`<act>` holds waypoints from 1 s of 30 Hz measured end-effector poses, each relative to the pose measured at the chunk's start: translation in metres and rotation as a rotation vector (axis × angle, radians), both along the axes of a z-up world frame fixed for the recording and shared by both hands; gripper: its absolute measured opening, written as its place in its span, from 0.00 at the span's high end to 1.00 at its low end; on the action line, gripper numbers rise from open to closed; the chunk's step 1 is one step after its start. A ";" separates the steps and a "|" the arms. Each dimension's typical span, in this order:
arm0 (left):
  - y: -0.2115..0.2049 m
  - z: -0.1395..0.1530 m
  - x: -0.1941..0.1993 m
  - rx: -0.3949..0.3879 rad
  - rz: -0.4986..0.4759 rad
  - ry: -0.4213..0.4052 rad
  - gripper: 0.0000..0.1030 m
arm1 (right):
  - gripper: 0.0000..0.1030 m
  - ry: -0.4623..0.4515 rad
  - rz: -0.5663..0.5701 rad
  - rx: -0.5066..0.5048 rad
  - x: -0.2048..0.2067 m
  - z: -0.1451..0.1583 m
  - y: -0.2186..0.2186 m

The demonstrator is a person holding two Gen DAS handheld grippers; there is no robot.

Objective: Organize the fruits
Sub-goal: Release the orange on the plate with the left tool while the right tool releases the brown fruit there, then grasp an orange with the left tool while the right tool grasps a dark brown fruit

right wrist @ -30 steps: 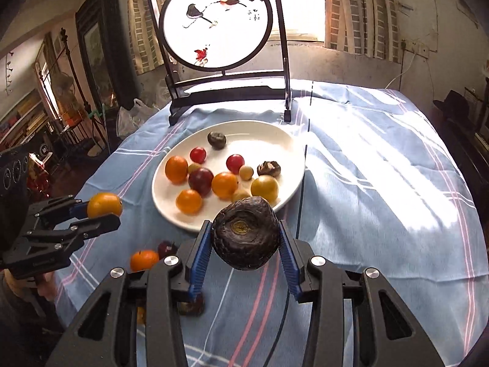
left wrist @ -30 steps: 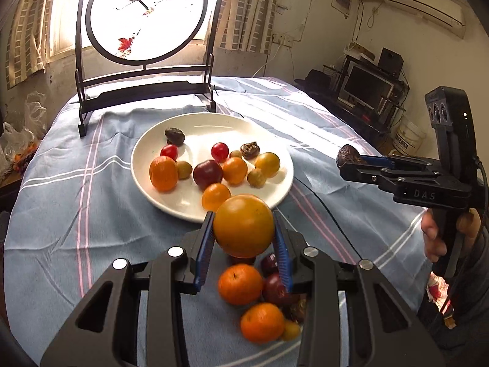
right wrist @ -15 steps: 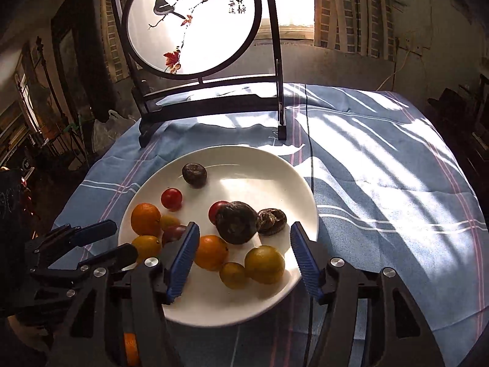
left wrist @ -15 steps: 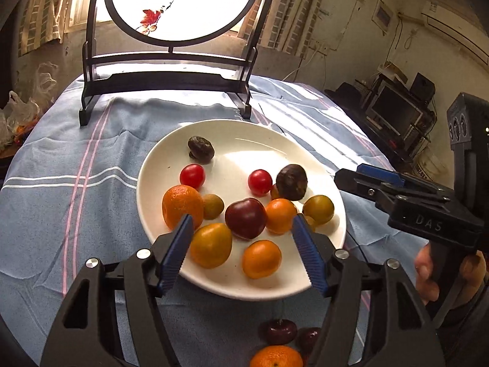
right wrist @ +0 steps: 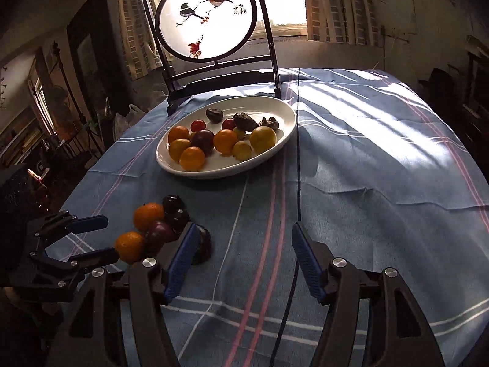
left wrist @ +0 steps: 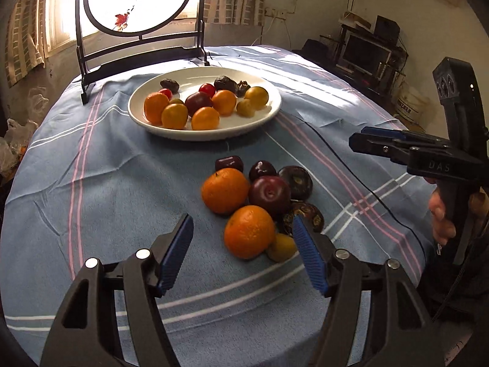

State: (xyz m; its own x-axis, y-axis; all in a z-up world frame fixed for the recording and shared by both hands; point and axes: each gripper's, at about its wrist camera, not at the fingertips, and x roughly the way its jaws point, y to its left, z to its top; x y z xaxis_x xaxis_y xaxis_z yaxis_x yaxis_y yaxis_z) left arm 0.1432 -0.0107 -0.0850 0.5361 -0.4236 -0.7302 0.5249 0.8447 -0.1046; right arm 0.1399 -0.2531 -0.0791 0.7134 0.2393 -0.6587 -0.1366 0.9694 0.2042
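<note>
A white plate [left wrist: 269, 113] [right wrist: 287, 122] holds several fruits: oranges, yellow ones, cherry tomatoes and dark ones. A loose pile lies on the cloth nearer me: two oranges [left wrist: 249, 231] [left wrist: 225, 190], a dark red plum [left wrist: 269, 192], dark fruits [left wrist: 295, 181] and a small yellow one [left wrist: 281, 247]. My left gripper [left wrist: 244, 252] is open and empty, low over the cloth, its fingers either side of the nearest orange. My right gripper [right wrist: 241, 257] is open and empty, just right of the pile [right wrist: 159, 232]; it also shows in the left wrist view [left wrist: 376, 142].
A blue striped tablecloth [left wrist: 91, 183] covers the round table. A black stand with a round bird painting [left wrist: 137, 0] [right wrist: 207, 18] rises behind the plate. A black cable [right wrist: 298, 183] runs across the cloth right of the plate.
Both grippers have pulled back from over the plate toward the near side of the table, still open. The left one now sits at the loose pile. The fruits they carried a second ago lie on the plate.
</note>
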 end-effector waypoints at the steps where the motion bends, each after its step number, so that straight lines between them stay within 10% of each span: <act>1: 0.000 -0.003 -0.002 -0.006 0.007 0.005 0.36 | 0.38 -0.002 0.000 0.012 -0.004 -0.005 -0.002; 7: 0.005 -0.020 0.008 -0.076 0.067 0.088 0.54 | 0.38 0.029 -0.011 0.001 -0.010 -0.024 -0.005; 15: -0.008 -0.031 0.017 -0.115 0.056 0.161 0.46 | 0.38 0.008 0.033 -0.061 -0.012 -0.025 0.009; 30: 0.028 0.006 -0.035 -0.120 0.113 -0.005 0.60 | 0.40 0.086 0.183 -0.088 -0.018 -0.030 0.053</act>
State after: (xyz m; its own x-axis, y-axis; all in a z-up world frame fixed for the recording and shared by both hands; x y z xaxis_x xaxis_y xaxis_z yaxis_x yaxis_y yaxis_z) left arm 0.1085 0.0178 -0.0789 0.5892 -0.4443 -0.6748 0.4279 0.8801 -0.2058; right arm 0.1223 -0.2005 -0.1095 0.6034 0.2990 -0.7393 -0.2979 0.9445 0.1388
